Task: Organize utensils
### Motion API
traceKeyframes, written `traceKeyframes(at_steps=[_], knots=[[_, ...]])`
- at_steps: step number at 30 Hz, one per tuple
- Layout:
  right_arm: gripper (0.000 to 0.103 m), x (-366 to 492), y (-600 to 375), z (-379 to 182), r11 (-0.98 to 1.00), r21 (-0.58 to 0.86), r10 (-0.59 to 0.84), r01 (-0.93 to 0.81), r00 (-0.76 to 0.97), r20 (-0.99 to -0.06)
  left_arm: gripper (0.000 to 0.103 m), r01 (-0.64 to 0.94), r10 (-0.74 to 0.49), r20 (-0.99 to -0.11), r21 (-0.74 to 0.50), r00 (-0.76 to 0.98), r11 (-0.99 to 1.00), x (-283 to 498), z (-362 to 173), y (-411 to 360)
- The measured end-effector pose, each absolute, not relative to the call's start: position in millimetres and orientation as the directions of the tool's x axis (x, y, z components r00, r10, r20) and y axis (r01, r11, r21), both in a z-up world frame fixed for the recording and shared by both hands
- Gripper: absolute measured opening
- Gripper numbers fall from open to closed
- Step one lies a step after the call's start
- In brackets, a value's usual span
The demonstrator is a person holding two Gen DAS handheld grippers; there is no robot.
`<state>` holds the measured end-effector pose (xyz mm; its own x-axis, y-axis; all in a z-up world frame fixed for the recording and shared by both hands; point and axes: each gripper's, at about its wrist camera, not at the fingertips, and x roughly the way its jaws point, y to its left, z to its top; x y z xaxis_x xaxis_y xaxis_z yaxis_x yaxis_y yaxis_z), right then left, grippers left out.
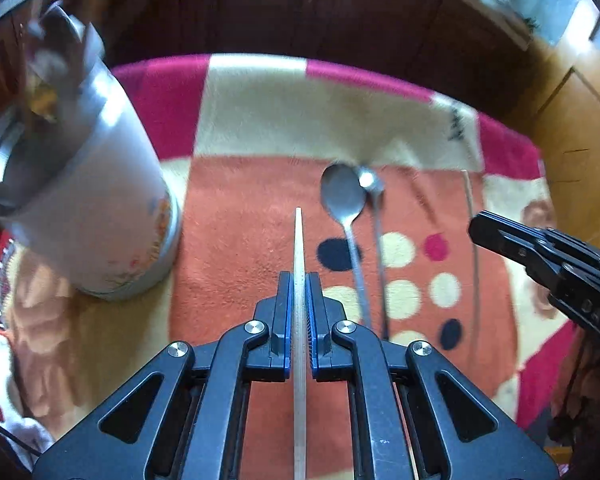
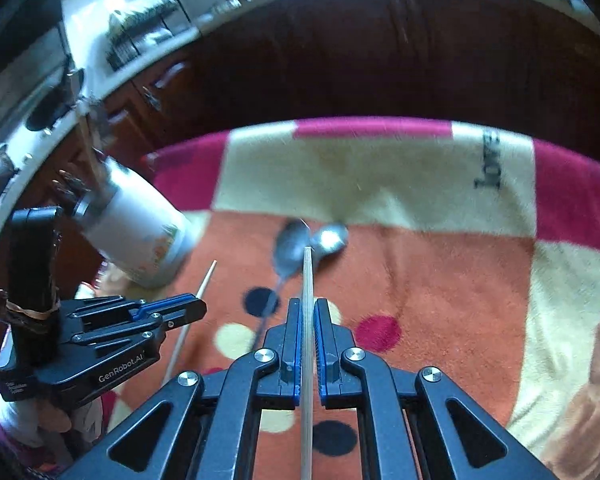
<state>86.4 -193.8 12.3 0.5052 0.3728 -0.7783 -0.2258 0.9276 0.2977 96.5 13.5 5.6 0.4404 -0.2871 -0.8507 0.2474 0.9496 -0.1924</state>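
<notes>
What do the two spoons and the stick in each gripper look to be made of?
Two spoons: likely polished steel, grey with bright glints on the bowls. Stick in left gripper and stick in right gripper: pale, matte, thin, probably wood or bamboo, like chopsticks.

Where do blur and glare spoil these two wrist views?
Left wrist view: white cylindrical utensil holder smeared by motion blur; thin wooden chopstick sharp.
Right wrist view: glare on the smaller steel spoon's bowl; patterned fleece blanket soft; fisheye bends the cabinets.
</notes>
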Motion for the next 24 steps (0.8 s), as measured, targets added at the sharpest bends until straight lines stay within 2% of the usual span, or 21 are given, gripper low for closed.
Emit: traceKeyframes(at_steps=[8,24], knots=[[0.005,73.6,-172.9,70.7,0.902,0.299,0.428,-0.311,0.564,-0.706,0.005,0.241,-0.291,-0.789,-0.186,0.541,0.953,74.7,65.7,44.8],[0.005,68.7,-92.6,152.5,0.840,0.208,0.509,-0.502,0.594,-0.623,0.005,0.172,-0.260,-0.695,-0.196,0.671,0.965,60.7,144.8,108.0]])
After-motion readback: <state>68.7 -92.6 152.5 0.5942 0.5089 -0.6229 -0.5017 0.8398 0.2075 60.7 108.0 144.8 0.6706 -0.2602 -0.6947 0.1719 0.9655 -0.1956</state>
